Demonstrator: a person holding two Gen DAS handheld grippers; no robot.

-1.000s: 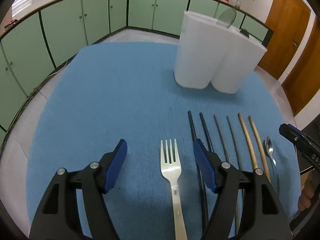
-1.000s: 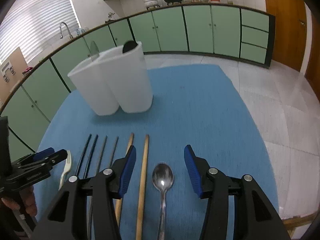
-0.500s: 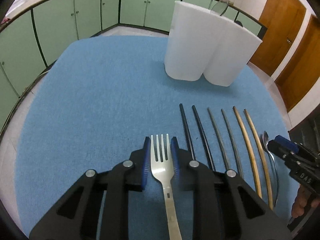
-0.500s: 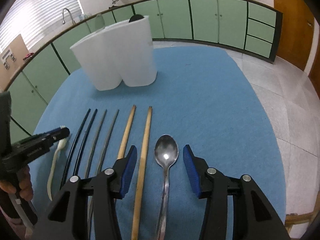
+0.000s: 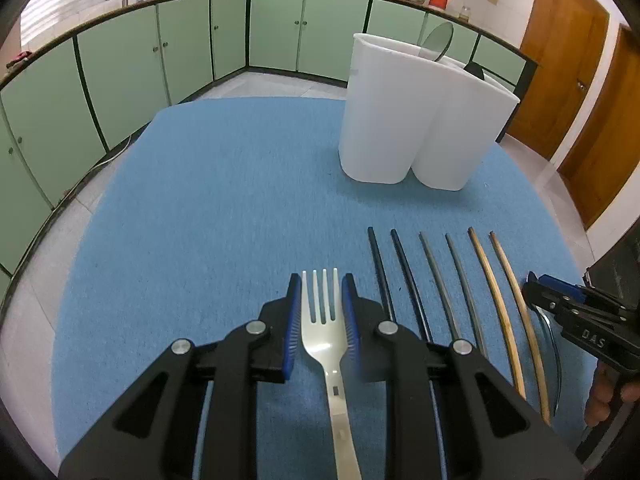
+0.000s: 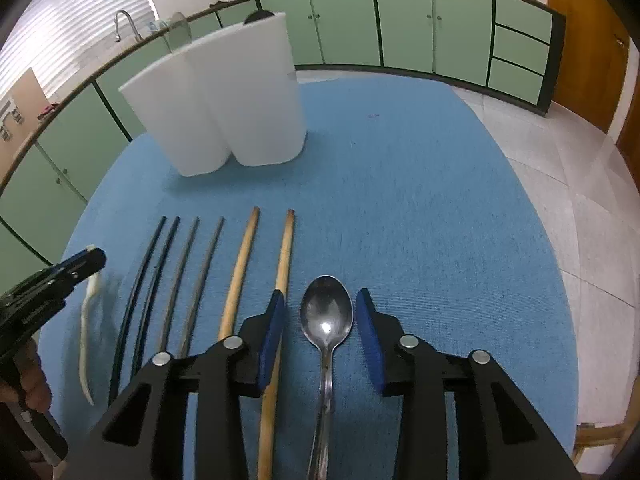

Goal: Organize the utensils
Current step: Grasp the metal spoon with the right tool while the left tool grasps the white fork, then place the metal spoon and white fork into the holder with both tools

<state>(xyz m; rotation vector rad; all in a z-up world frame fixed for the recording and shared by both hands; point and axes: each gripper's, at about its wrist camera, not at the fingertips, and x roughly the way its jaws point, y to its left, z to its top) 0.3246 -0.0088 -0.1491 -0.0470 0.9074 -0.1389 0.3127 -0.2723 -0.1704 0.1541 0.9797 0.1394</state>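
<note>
My left gripper [image 5: 320,308] is shut on the head of a silver fork [image 5: 324,344], its blue pads against both sides of the tines' base. The right wrist view shows that fork [image 6: 85,332] edge-on under the left gripper [image 6: 90,258]. My right gripper [image 6: 320,316] straddles the bowl of a steel spoon [image 6: 327,316] lying on the blue cloth; its jaws are closing, and thin gaps remain beside the bowl. From the left wrist view the right gripper [image 5: 538,286] partly hides the spoon [image 5: 555,344]. A white two-part holder [image 5: 416,120] [image 6: 224,96] stands at the back.
Between fork and spoon lie several chopsticks in pairs: black [image 5: 384,276], grey [image 5: 448,280] and wooden [image 6: 240,272]. The holder has a spoon bowl [image 5: 438,40] and a dark utensil [image 5: 474,69] sticking out. The blue cloth [image 6: 420,200] ends near tiled floor on the right.
The left jaws closed from wide apart onto the fork's head. The right jaws narrowed around the spoon's bowl. Both hands stayed close to where they were.
</note>
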